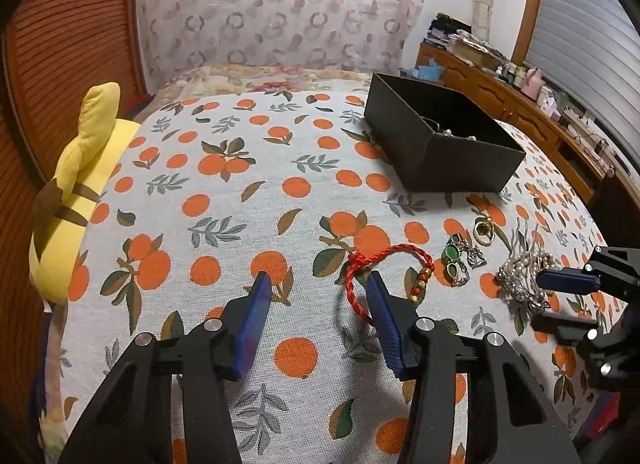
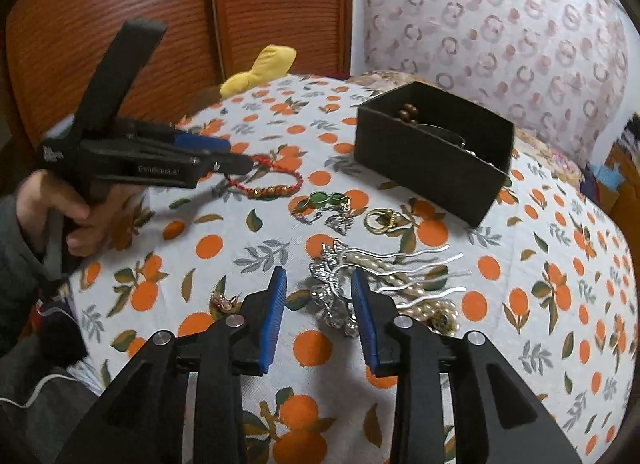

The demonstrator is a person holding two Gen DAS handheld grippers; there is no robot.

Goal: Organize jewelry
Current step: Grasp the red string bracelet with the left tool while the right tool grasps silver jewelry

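A black open box [image 1: 440, 143] [image 2: 432, 155] with some jewelry inside sits on the orange-print cloth. In front of it lie a red braided bracelet [image 1: 390, 256] [image 2: 272, 185], green-stone earrings [image 1: 454, 260] [image 2: 326, 199], a gold ring [image 1: 484, 229] [image 2: 380, 219], and a silver hair comb with pearls [image 1: 524, 276] [image 2: 384, 280]. My left gripper [image 1: 318, 284] [image 2: 240, 153] is open, its right finger over the bracelet's near loop. My right gripper [image 2: 318, 278] [image 1: 560, 296] is open, its fingers on either side of the comb's silver head.
A yellow plush toy [image 1: 76, 191] [image 2: 260, 67] lies at the bed's left edge. Small rose-gold earrings [image 2: 224, 300] lie left of my right gripper. A wooden cabinet with clutter [image 1: 520, 95] stands far right. A wooden headboard [image 2: 140, 23] and a patterned curtain [image 1: 280, 7] are behind.
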